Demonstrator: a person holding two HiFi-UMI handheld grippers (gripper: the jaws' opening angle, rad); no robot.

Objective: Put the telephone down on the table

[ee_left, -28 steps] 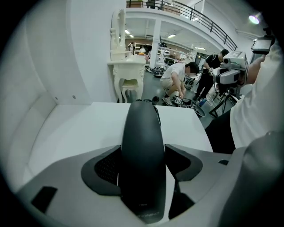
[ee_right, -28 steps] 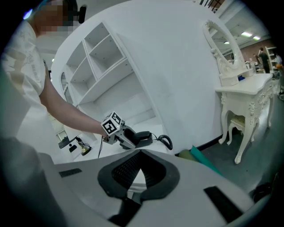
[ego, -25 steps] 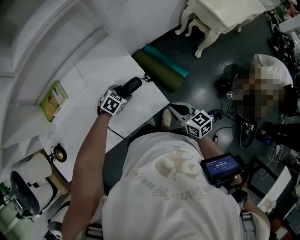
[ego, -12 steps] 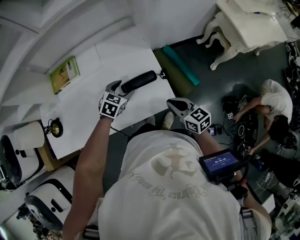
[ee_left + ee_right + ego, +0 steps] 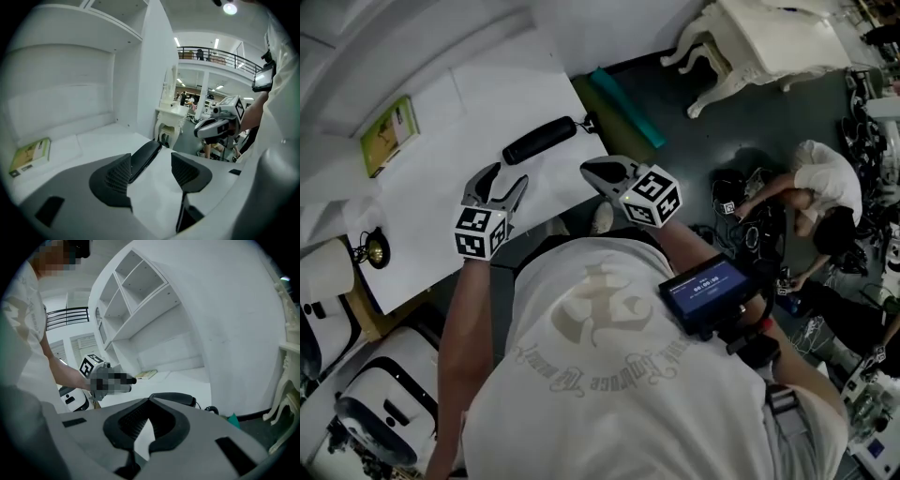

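The black telephone handset [image 5: 540,139] lies flat on the white table [image 5: 431,202], near its far right corner, with its cord [image 5: 211,408] trailing off the edge. My left gripper [image 5: 501,182] hovers short of it, apart from it and open. Its jaws have just been closing a little with nothing between them. In the left gripper view the handset [image 5: 144,158] lies beyond the left jaw, past the left gripper [image 5: 150,171]. My right gripper [image 5: 592,170] hangs at the table's near right edge, shut and empty. In its own view the right gripper [image 5: 146,427] points at the handset [image 5: 173,398].
A green booklet [image 5: 386,134] lies at the table's back left, under white shelving [image 5: 140,301]. A small brass-and-black object [image 5: 367,251] sits at the left edge. A green roll [image 5: 623,98], a white ornate table [image 5: 769,47] and a crouching person [image 5: 825,187] are on the floor.
My left gripper has let go of the handset and drawn back and up from it. The handset stays on the table. My right gripper has shifted left toward the table edge.
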